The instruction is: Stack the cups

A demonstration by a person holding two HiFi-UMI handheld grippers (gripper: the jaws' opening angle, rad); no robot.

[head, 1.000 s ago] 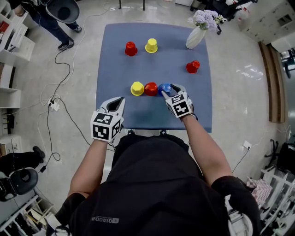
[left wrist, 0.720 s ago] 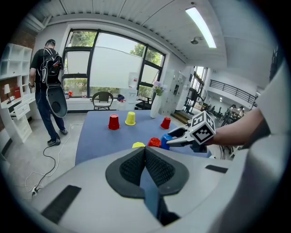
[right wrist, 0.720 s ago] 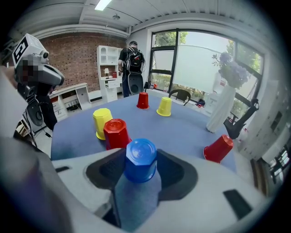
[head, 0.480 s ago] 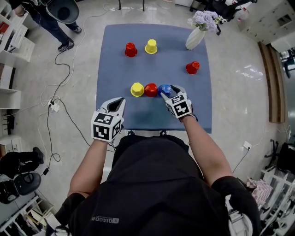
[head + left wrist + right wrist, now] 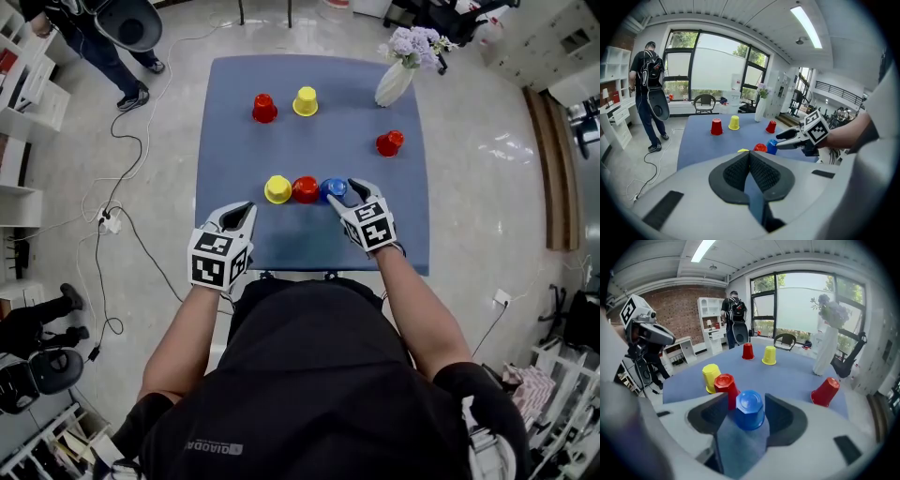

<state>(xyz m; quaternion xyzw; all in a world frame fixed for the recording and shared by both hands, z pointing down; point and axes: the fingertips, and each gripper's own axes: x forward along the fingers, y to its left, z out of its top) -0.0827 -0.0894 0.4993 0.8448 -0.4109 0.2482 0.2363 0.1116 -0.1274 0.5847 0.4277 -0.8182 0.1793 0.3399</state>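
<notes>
An upside-down blue cup stands at the right end of a row with a red cup and a yellow cup near the table's front. My right gripper stands open around the blue cup, with a gap between each pad and the cup. My left gripper is shut and empty at the front left edge, its jaws pressed together. Farther back stand a red cup and a yellow cup. Another red cup sits tilted at the right.
A white vase with lilac flowers stands at the blue table's far right corner. A person stands by shelves beyond the far left corner. Cables lie on the floor to the left.
My right gripper's jaws have spread wider round the blue cup and drawn back a little toward me. The blue cup stays beside the red one. The left gripper has not moved.
</notes>
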